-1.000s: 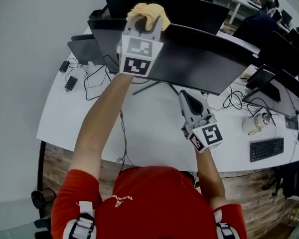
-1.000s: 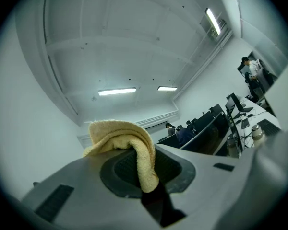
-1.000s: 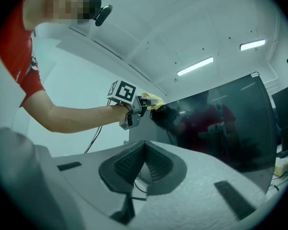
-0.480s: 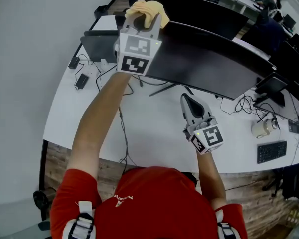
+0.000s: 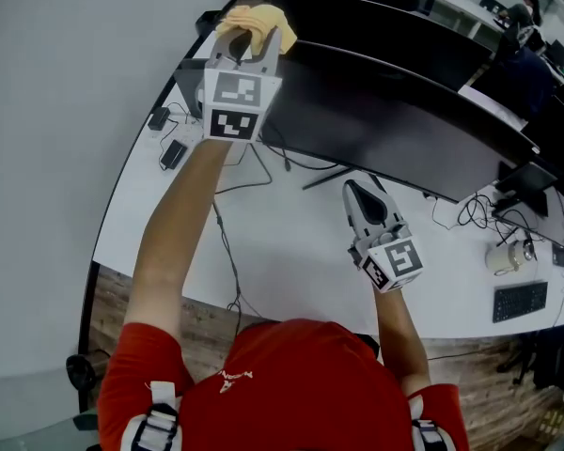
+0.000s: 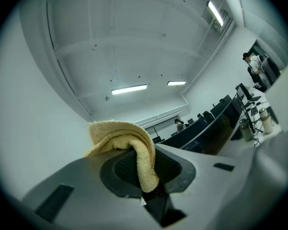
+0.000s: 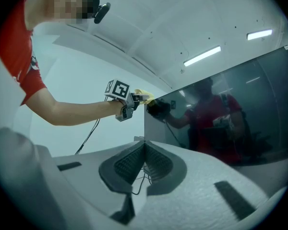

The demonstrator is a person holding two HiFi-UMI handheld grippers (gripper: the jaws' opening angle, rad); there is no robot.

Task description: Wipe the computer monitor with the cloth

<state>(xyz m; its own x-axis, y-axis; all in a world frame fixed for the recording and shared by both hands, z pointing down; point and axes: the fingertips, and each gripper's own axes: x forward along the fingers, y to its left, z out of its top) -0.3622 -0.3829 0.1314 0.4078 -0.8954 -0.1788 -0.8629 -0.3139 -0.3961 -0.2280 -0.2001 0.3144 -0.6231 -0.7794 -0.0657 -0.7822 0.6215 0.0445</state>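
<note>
A wide black monitor stands on the white desk. My left gripper is raised at the monitor's upper left corner and is shut on a yellow cloth, which bulges out past the jaw tips. In the left gripper view the cloth hangs folded between the jaws. The right gripper view shows the left gripper with the cloth against the dark screen. My right gripper hovers low over the desk in front of the monitor, jaws shut with nothing between them.
Cables trail over the desk's left part, beside small black devices. A second monitor stands behind. To the right sit a keyboard, a white mug and more screens. A grey wall bounds the left.
My left gripper with the cloth has slid left along the monitor's top edge to its upper left corner. The right gripper has stayed nearly still.
</note>
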